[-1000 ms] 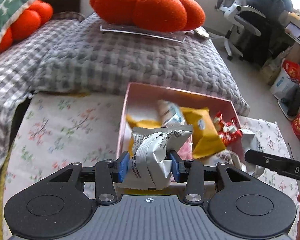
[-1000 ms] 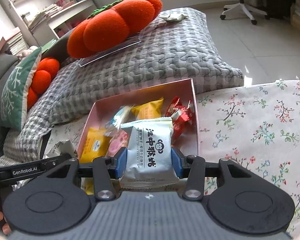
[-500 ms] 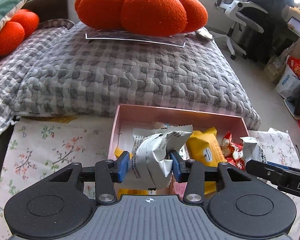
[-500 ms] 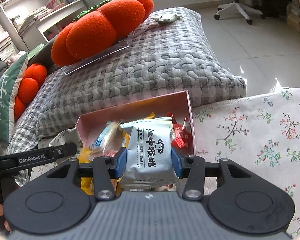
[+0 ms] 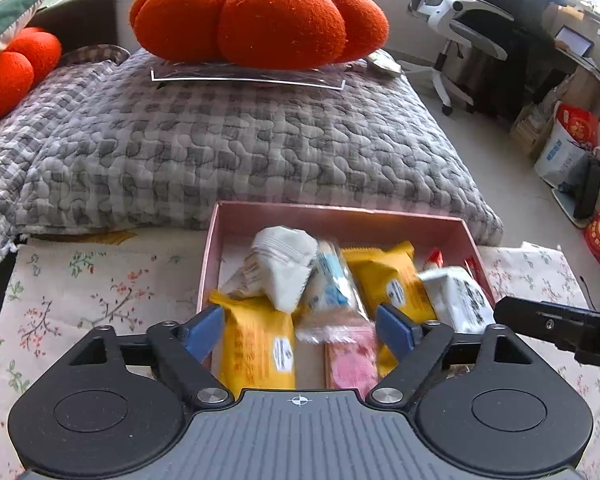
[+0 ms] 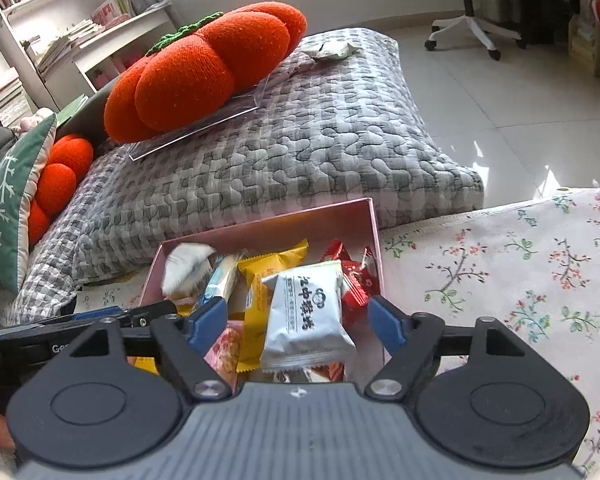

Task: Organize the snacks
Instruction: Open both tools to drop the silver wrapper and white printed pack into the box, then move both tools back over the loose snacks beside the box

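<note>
A pink box (image 5: 340,216) (image 6: 300,220) stands on the flowered cloth with several snack packets in it. My left gripper (image 5: 300,328) is open over the box's near side; a crumpled white packet (image 5: 280,264) lies in the box ahead of it, among yellow packets (image 5: 256,344) and a pink one (image 5: 350,364). My right gripper (image 6: 296,322) is open too; the white packet with black characters (image 6: 306,312) lies loose in the box between its fingers (image 6: 208,316). The right gripper's finger shows at the right of the left wrist view (image 5: 556,332).
A grey quilted cushion (image 5: 240,144) lies behind the box with an orange pumpkin pillow (image 5: 260,16) on a clear tray. The flowered cloth (image 6: 520,264) spreads to the right. An office chair (image 5: 460,20) and bags (image 5: 568,148) stand on the floor at the far right.
Both grippers have opened and let go of their white packets, which now lie in the pink box. Both moved closer over the box.
</note>
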`<state>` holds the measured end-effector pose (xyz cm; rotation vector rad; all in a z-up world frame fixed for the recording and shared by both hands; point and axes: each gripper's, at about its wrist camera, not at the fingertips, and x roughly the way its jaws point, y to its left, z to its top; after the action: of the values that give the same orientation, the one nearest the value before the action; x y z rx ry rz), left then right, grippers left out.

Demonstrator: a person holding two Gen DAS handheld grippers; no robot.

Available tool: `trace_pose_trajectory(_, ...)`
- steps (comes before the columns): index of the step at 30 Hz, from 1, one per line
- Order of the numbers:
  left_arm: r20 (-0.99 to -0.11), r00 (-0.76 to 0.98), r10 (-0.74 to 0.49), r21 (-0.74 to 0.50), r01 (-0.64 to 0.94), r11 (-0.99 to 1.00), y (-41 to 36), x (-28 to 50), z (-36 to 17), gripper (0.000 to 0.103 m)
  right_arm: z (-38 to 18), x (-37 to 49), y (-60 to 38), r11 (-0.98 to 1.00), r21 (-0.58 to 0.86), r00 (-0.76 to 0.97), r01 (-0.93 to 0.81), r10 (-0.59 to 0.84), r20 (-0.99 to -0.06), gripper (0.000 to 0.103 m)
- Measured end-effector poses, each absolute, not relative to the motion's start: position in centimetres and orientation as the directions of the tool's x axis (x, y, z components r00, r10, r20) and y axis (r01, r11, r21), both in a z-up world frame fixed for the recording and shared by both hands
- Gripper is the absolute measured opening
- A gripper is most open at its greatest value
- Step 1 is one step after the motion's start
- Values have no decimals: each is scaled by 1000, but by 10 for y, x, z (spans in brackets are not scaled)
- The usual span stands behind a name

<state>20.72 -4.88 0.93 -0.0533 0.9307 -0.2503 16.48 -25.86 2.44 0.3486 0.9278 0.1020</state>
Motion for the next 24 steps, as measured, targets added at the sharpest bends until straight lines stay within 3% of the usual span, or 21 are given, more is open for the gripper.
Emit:
trace_pose_trajectory(13, -810, 531, -251, -153, 222, 963, -37, 140, 19, 99, 36, 118, -255, 948, 315, 565, 38, 240, -790, 87)
trace_pose_trajectory(24, -843, 495, -209, -122, 202, 972, -22, 84, 9, 100, 31, 77, -238, 957, 291, 530, -1, 247, -811, 93)
